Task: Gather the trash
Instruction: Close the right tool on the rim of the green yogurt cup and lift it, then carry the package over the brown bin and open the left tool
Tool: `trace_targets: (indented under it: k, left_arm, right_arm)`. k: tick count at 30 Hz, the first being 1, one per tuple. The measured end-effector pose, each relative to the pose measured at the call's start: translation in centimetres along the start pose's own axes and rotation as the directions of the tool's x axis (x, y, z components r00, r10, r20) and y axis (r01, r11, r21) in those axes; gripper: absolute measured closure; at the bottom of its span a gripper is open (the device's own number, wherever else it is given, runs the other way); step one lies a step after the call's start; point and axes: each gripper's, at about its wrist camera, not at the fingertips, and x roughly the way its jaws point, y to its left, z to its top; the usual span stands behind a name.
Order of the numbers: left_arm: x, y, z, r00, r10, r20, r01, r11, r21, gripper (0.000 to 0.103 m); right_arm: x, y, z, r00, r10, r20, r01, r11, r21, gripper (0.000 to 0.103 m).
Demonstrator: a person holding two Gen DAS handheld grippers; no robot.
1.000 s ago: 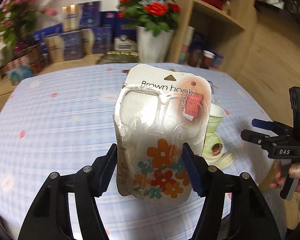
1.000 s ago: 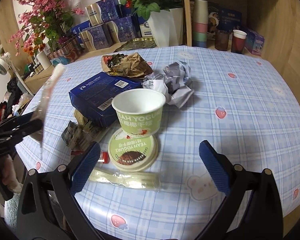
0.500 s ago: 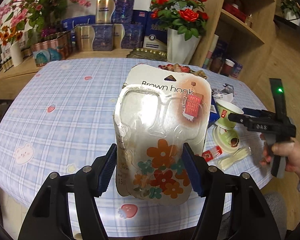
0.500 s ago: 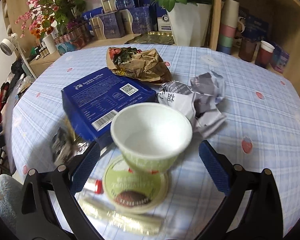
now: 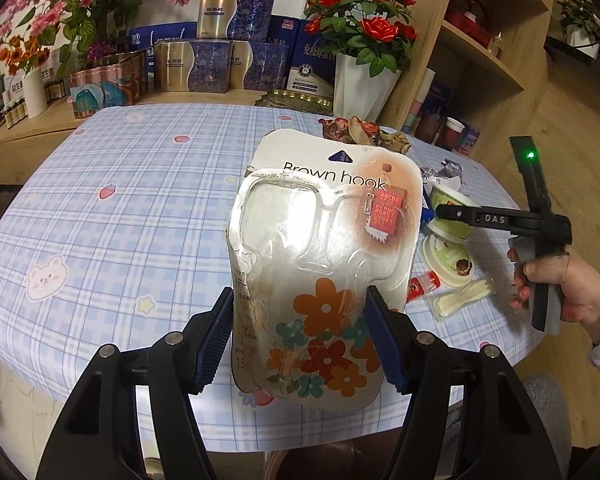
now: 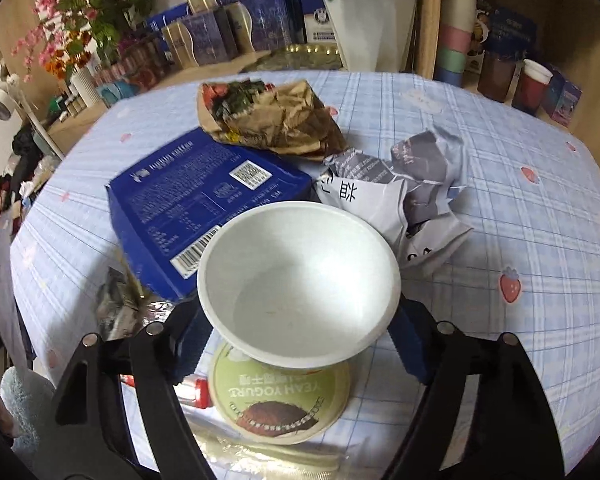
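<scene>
My left gripper (image 5: 298,340) is shut on an empty "Brown hook" blister pack (image 5: 320,264) and holds it upright above the near table edge. My right gripper (image 6: 300,344) has its blue pads on both sides of a white and green yogurt cup (image 6: 298,280); the cup hides the pads, so contact is unclear. The cup also shows in the left wrist view (image 5: 450,210), with the right gripper's finger across it. The cup's round lid (image 6: 280,396) lies just under it.
A blue coffee box (image 6: 196,208), a crumpled brown paper bag (image 6: 272,118), crumpled grey-white paper (image 6: 404,188), a foil wrapper (image 6: 120,300), a small red tube (image 6: 192,392) and a wrapped plastic spoon (image 5: 462,300) lie on the checked tablecloth (image 5: 120,208). Shelves with boxes and flowers stand behind.
My right gripper has moved forward to the yogurt cup, and its jaws have narrowed around it. My left gripper has pulled back and turned left with the blister pack.
</scene>
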Motion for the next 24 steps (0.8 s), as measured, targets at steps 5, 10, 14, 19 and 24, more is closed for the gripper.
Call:
trace_targets:
  k: [5, 10, 14, 19, 24]
  left_arm:
    - [-0.7, -0.1, -0.3, 1.000, -0.014, 0.002, 0.014, 1.000, 0.001, 0.040]
    - [-1.7, -0.8, -1.3, 0.999, -0.033, -0.003, 0.033, 0.999, 0.018, 0.040]
    - [-2.5, -1.3, -2.6, 0.999, -0.047, -0.009, 0.047, 0.998, 0.029, 0.040]
    - [-3.7, -1.8, -4.4, 0.998, -0.060, -0.011, 0.060, 0.997, 0.041, 0.040]
    - [-4.7, -2.3, -6.4, 0.996, -0.081, -0.025, 0.082, 0.996, 0.043, 0.040]
  right_arm:
    - [-2.6, 0.9, -1.3, 0.997, 0.016, 0.076, -0.016, 1.000, 0.002, 0.026]
    - [-5.8, 2.5, -3.3, 0.986, 0.059, 0.157, -0.060, 0.998, 0.001, 0.026]
    - [-7.8, 3.9, -4.8, 0.977, 0.083, 0.195, -0.085, 0.996, 0.001, 0.026]
    - [-10.0, 5.6, -6.8, 0.969, 0.102, 0.227, -0.106, 0.994, 0.006, 0.026]
    - [-12.1, 7.3, -8.6, 0.962, 0.102, 0.254, -0.100, 0.995, -0.022, 0.026]
